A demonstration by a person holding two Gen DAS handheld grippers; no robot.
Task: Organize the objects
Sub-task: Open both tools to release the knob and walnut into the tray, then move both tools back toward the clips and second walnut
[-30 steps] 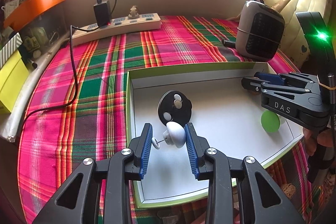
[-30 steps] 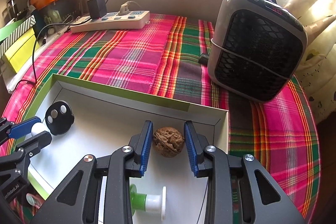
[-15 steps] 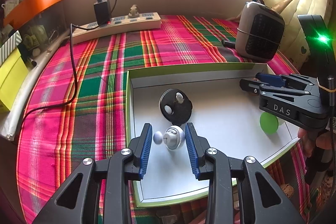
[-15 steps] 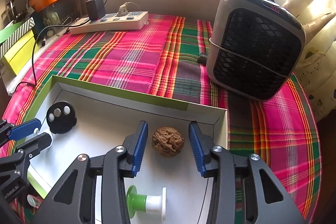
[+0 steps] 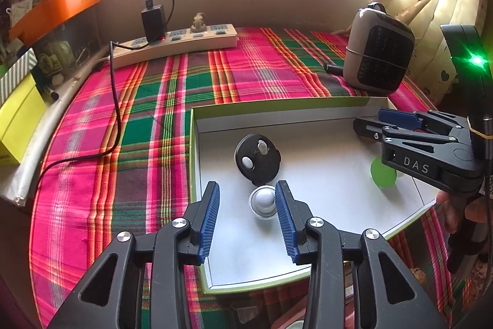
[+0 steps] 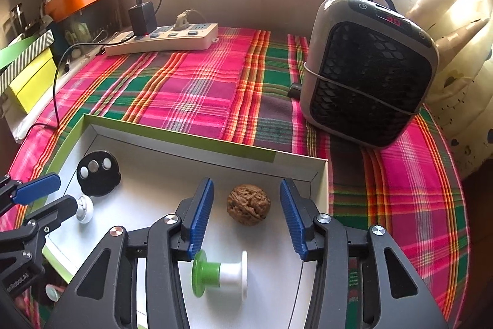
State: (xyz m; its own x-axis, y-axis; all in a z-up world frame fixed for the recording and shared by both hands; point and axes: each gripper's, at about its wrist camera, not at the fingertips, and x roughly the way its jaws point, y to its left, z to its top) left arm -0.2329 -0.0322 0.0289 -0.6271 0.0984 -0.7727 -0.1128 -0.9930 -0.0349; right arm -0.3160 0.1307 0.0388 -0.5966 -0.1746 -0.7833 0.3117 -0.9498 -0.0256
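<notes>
Both claws are letting go inside the shallow white cardboard box lid with the green rim (image 5: 308, 105), which lies on the pink-and-green plaid cloth (image 5: 154, 100) over the table. The left claw (image 5: 248, 207) is opening: its blue ribbed pads stand clear on either side of the small white round knob-like piece (image 5: 262, 201), which sits on the box floor just in front of the flat black disc with pale round insets (image 5: 257, 158), touching it or nearly so. The right claw (image 6: 246, 207) is opening too, and the wrinkled brown walnut (image 6: 248, 204) rests free between its pads near the far right corner of the box; the green-and-white thread spool (image 6: 220, 272) lies on its side just below that claw.

To finish this release well, I judge each claw should widen until both pads are plainly off the piece, then lift straight back along its own line without sweeping sideways. The walnut and the knob are round and will likely roll at a nudge; the right claw should also avoid clipping the spool
</notes>
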